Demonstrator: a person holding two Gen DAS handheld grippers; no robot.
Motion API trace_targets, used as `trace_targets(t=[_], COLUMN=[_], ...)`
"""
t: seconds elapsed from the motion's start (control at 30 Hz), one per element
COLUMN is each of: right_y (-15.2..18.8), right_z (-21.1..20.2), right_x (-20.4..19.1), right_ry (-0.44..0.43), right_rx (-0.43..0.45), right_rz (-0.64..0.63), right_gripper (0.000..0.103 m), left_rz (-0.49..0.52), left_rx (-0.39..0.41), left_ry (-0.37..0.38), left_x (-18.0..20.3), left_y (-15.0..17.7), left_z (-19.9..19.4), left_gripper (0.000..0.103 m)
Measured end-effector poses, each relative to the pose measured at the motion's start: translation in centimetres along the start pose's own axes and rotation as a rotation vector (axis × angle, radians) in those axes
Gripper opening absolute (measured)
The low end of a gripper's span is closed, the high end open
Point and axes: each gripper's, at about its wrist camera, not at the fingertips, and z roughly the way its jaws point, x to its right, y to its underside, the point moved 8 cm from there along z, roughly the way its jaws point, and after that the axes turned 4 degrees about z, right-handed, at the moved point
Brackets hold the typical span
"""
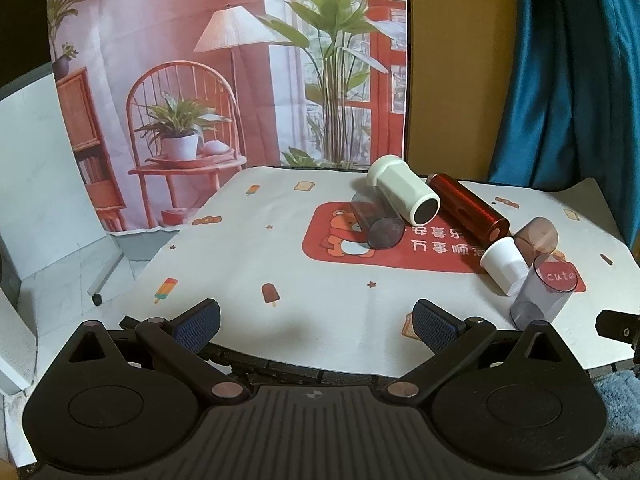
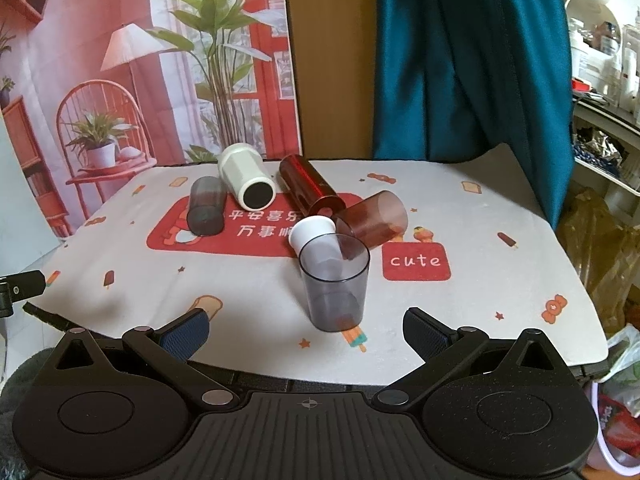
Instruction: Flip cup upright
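A clear grey cup [image 2: 334,282] stands upright on the table just ahead of my right gripper [image 2: 306,330], which is open and empty; it also shows in the left wrist view [image 1: 542,292] at the right. Behind it lie on their sides a small white cup [image 2: 312,232], a brown see-through cup [image 2: 372,218], a red metallic tumbler [image 2: 310,188], a cream tumbler [image 2: 246,180] and a second grey cup [image 2: 206,208]. My left gripper [image 1: 316,320] is open and empty above the table's near edge, far left of the cups.
A white cloth [image 2: 480,240] with a red print covers the table. A printed backdrop [image 1: 200,80] hangs behind, a blue curtain [image 2: 460,60] at the back right. Shelves and bags [image 2: 600,220] stand to the right of the table.
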Motion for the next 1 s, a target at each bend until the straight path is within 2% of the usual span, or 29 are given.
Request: trace_targets(t=[0.47,0.6,1.0], right_y=[0.08,0.10,0.09], right_z=[0.35,0.38,0.35], right_x=[0.01,0.00,0.03], right_ry=[-0.002,-0.002,-0.001], right_rx=[-0.010,-0.009,-0.009], right_rz=[-0.008,-0.007,-0.007], right_gripper=[0.103,0.103,0.103], left_rz=[-0.031,-0.052,-0.032], left_rx=[-0.011,0.013,0.019], left_ry=[0.027,0.039,0.018], left_x=[-0.26,-0.49,-0.10], left_y=[0.11,-0.05,-0.23], left_z=[0.25,-0.09,-0.06], left_gripper=[0.103,0.103,0.103])
